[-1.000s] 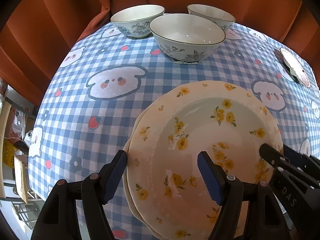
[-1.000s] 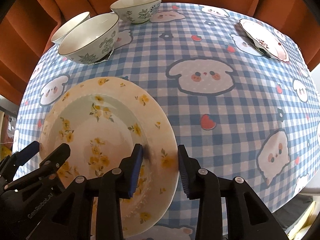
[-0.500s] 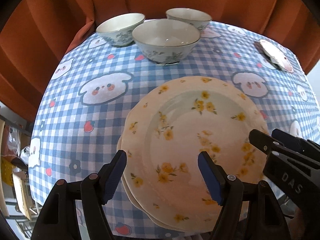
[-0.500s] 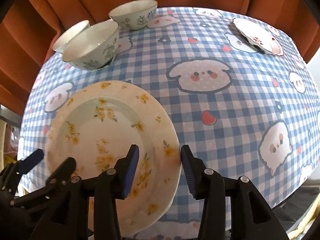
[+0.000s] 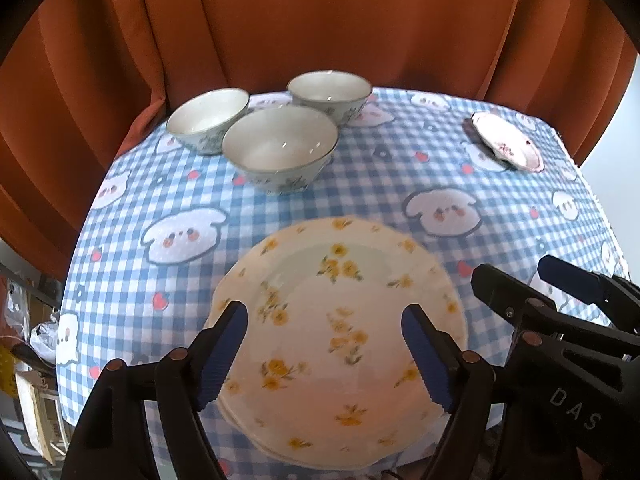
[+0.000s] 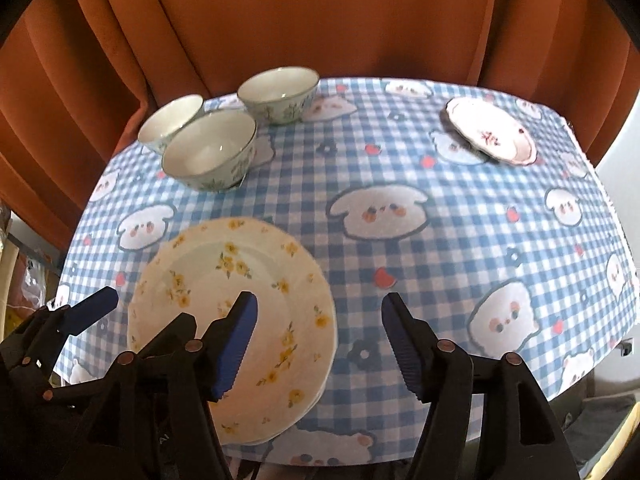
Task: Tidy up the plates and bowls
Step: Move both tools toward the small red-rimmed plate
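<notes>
A cream plate with yellow flowers (image 5: 340,320) (image 6: 224,304) lies on top of another like it near the table's front edge. My left gripper (image 5: 324,340) hovers above its left part, jaws opening, nothing held. My right gripper (image 6: 318,336) hangs over the plate's right rim, jaws opening, with nothing gripped. Three white bowls with green flower prints (image 5: 280,152) (image 6: 210,154) stand grouped at the back left. A small white plate with a pink pattern (image 5: 506,146) (image 6: 490,136) sits at the back right.
The round table wears a blue checked cloth with cartoon puppies (image 5: 440,208) (image 6: 380,208). An orange curtain (image 5: 320,20) hangs close behind it. Clutter shows on the floor at the left beyond the table's edge (image 5: 32,344).
Both grippers have risen away from the flowered plates, which now lie free on the table. The right gripper's jaws, close about the plate's rim before, have spread wide; the left's widened a little.
</notes>
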### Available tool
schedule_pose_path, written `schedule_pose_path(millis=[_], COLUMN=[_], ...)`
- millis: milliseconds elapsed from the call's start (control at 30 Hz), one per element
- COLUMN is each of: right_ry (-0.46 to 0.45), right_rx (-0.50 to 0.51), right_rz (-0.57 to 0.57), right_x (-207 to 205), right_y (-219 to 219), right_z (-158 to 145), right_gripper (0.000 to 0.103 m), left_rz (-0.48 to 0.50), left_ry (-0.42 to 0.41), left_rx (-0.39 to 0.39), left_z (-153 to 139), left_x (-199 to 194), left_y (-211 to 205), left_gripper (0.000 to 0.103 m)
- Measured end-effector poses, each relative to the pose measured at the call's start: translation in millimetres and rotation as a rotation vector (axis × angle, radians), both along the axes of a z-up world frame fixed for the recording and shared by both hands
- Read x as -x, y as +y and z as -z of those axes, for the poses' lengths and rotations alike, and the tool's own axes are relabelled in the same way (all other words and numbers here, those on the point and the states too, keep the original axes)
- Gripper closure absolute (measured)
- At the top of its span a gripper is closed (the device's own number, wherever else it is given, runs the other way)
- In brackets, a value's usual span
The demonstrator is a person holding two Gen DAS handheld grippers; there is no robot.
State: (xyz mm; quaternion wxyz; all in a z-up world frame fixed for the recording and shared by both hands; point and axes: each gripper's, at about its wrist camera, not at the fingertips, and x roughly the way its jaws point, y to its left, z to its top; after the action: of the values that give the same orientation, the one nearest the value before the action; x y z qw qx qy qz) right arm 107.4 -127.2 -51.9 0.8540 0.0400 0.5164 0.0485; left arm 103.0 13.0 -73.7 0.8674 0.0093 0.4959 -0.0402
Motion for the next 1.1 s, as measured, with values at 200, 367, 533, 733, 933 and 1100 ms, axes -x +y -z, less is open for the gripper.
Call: schedule_pose_path(millis=[200, 367, 533, 733, 933, 1100], right_ry=[-0.027, -0.036, -0.033, -0.037, -0.047, -0.052], right_rx=[-0.023, -0.038, -0.043, -0.056, -0.049, -0.043], right_rz=[0.002, 0.001, -0.014, -0.007, 0.000, 0.024], right_x=[-10, -22, -38, -59, -81, -102], right_y=[-29, -60, -99, -144, -190, -229], right_z=[-6, -11, -15, -18, -19, -14], right_gripper=[0.032, 0.032, 0.032, 0.032, 0.032, 0.032], left_rz=[-0.021, -0.040, -0.058, -0.070, -0.067, -0.082], left_ry=[-0.013, -0.023, -0.038, -0.032, -0.036, -0.042], left_rx=[-0.010, -0.022, -0.029, -0.018, -0.026, -0.025], left_z=[-6, -14, -21, -21, -19, -14], left_x=[-9, -22, -34, -52, -74, -98], left_y=[-30, -66, -104, -146, -196, -234], left_gripper=[0.022, 0.022, 0.022, 0.022, 0.022, 0.022])
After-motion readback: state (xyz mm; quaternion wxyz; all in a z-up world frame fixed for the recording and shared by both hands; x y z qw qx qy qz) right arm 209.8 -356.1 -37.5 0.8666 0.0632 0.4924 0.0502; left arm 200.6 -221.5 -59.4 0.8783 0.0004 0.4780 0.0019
